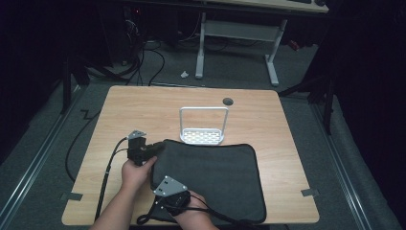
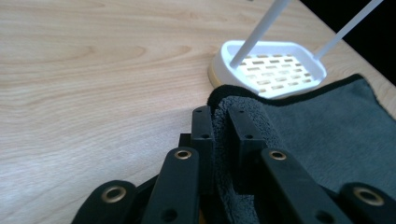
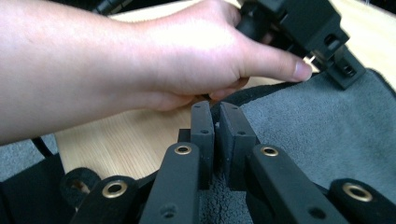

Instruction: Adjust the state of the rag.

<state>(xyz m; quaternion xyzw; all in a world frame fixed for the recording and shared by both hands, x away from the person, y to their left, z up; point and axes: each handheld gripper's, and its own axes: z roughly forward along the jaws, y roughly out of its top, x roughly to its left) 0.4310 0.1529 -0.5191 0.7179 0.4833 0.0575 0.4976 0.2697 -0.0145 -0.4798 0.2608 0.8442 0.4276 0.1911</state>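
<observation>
Grey cloth point(image 1: 210, 179), a thick plush mat with a black bound hem, lies spread over the near half of the counter point(image 1: 143, 105), its near edge at the counter's near edge and its far edge touching the foot of the white rack point(image 1: 203, 128). It looks soft and limp, light for its size, and not at all fragile; its nap should give the pads good bite, so slipping seems unlikely. Being floppy, it will likely sag and fold wherever it is unsupported, so the hem and corners are the sensible places to take it, with two holds well apart along one side.

That is how it is held. The left tool point(image 2: 219, 116) is clamped on the far left corner, a fold of pile and hem pinched between its pads. The right tool point(image 3: 217, 112) is closed on the left edge nearer the person, grey fabric bunched between its jaws, with the left hand point(image 3: 187, 60) just beyond it.

The rack, a slotted white tray with a tall wire hoop, stands at mid-counter and holds nothing. A dark round grommet point(image 1: 228, 101) sits beyond it near the far edge.
</observation>
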